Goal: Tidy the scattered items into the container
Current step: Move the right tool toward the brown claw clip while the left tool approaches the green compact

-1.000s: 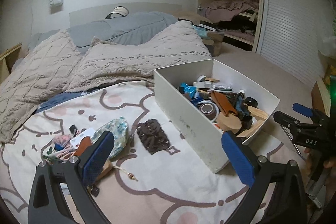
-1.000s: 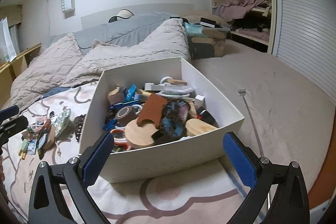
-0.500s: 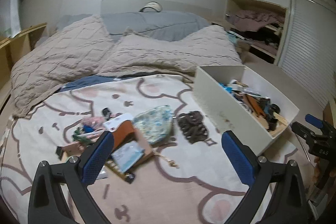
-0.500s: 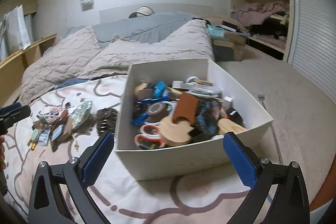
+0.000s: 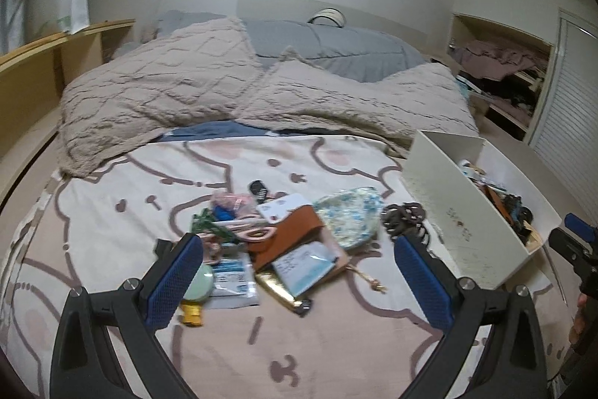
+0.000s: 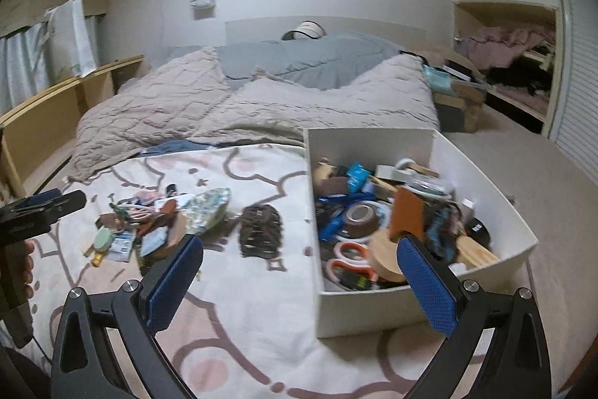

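Observation:
A white box (image 5: 452,212) (image 6: 358,309) holding several items stands on the bed's printed blanket at the right. A heap of scattered items lies left of it: a floral pouch (image 5: 351,212) (image 6: 207,208), a brown wallet (image 5: 289,230), a dark brown hair claw (image 5: 405,217) (image 6: 259,229), packets and a green round case (image 5: 198,283). My left gripper (image 5: 299,283) is open and empty, hovering just before the heap. My right gripper (image 6: 301,283) is open and empty, in front of the box's near left corner.
Rumpled beige quilts (image 5: 224,92) and a grey duvet (image 5: 329,47) cover the far half of the bed. A wooden shelf (image 5: 41,66) runs along the left. A closet with clothes (image 6: 504,55) and beige carpet (image 6: 523,159) lie to the right.
Both grippers have swung left. The heap has come to the middle of the left wrist view, and the box has moved to the right in both views. Both stay open.

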Demonstrator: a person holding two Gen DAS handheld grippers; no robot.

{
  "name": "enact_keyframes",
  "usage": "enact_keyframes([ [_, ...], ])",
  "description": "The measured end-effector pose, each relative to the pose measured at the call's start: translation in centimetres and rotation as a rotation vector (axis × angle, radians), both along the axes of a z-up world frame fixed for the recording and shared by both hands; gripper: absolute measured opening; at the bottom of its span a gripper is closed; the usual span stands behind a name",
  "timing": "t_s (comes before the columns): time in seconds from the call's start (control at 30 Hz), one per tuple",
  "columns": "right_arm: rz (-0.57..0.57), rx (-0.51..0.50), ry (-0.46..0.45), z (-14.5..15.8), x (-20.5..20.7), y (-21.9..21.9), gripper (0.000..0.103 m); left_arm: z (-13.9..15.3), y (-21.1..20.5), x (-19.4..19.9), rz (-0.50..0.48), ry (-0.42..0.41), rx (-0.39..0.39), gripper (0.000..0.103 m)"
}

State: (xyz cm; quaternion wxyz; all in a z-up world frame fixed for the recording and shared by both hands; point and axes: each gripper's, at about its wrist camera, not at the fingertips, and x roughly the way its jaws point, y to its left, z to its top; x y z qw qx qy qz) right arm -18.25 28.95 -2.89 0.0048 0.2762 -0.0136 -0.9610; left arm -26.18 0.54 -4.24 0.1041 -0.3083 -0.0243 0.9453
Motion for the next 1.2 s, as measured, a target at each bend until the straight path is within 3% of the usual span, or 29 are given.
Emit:
enact_keyframes([
  [0.3, 0.12, 0.039, 0.016, -0.3, -1.8, -4.4, 0.103, -0.9, -4.2, -0.5, 0.147, 0.003, -0.032, 0.103],
  [0.5, 0.142, 0.092, -0.028, -1.7, -4.5, -6.8, 0.103, -1.2, -6.7, -1.0, 0.174, 0.027, -0.044, 0.103],
  [0.67, 0.127, 0.122, -0.078, -2.8, -7.6, -7.6, 0.103, -2.4, -9.8, -2.0, 0.215, -0.024, 0.027, 0.103],
  [0.9, 0.075, 0.044, -0.164, -3.9, -13.1, -6.9, 0.102, -4.4, -12.0, -3.5, 0.244, -0.099, 0.106, 0.103],
  [0.93, 0.07, 0.043, -0.168, -4.0, -13.8, -7.0, 0.098, -4.5, -12.1, -3.7, 0.24, -0.106, 0.113, 0.101],
  [1.0, 0.062, 0.07, -0.185, -4.4, -15.4, -7.3, 0.071, -4.8, -12.1, -4.0, 0.232, -0.113, 0.125, 0.101],
  [1.1, 0.043, 0.065, -0.238, -5.3, -17.7, -7.4, 0.054, -5.0, -11.8, -4.5, 0.208, -0.118, 0.132, 0.1],
  [1.2, 0.022, 0.039, -0.289, -6.4, -19.8, -7.2, 0.04, -5.4, -11.4, -5.0, 0.19, -0.134, 0.125, 0.09],
])
